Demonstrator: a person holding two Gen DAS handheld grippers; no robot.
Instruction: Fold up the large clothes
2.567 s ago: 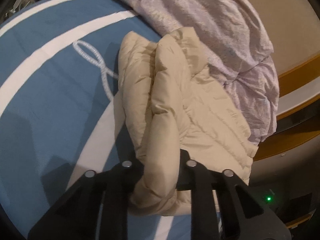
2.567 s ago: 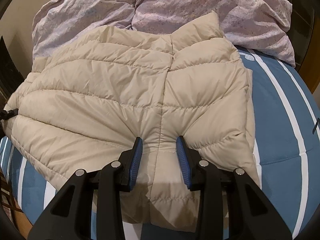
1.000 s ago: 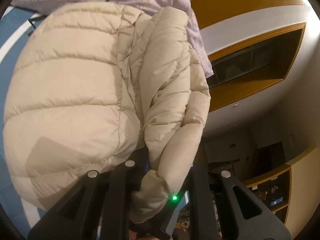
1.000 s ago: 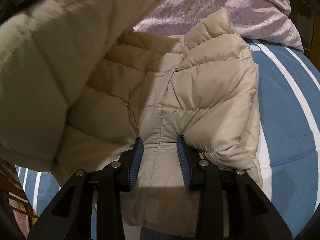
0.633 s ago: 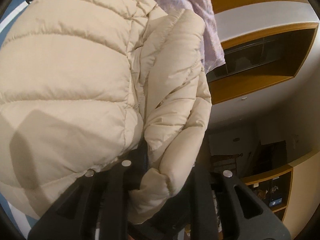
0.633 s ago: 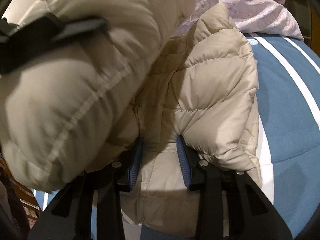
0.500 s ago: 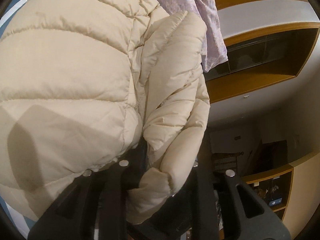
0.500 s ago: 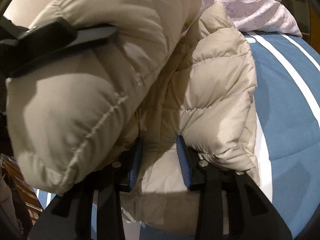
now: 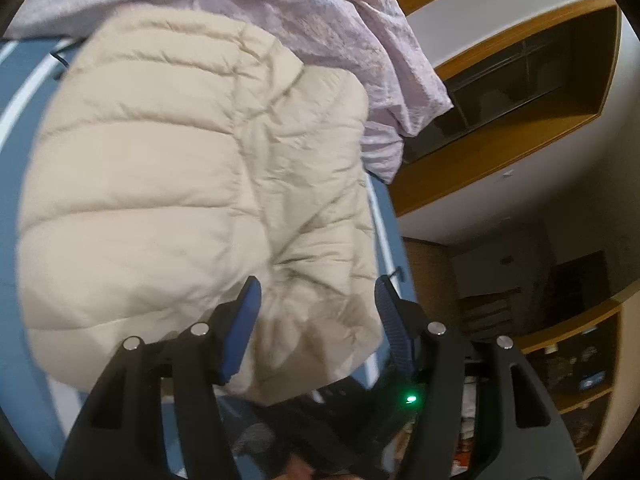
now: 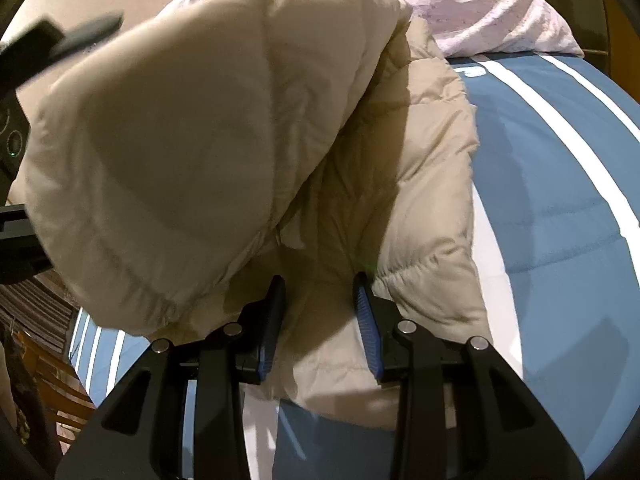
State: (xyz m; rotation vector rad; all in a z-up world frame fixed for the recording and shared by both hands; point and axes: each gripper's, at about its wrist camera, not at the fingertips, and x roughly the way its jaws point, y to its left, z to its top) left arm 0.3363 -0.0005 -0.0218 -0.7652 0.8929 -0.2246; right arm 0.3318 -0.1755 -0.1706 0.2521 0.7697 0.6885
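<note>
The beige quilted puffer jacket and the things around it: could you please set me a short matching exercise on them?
Things:
1. beige quilted puffer jacket
2. lilac crumpled quilt
3. blue bedspread with white stripes
4. left gripper

States:
A. bunched at the far end of the bed
B. jaws opening, pads apart
C. one side folded over the other
D. spread flat beneath the jacket

Pairs: 1-C, 2-A, 3-D, 4-B

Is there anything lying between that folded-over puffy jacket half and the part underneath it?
Nothing visible does. The raised half of the beige jacket hangs over the lower half, whose visible part is bare; the left tongs are opening.
</note>
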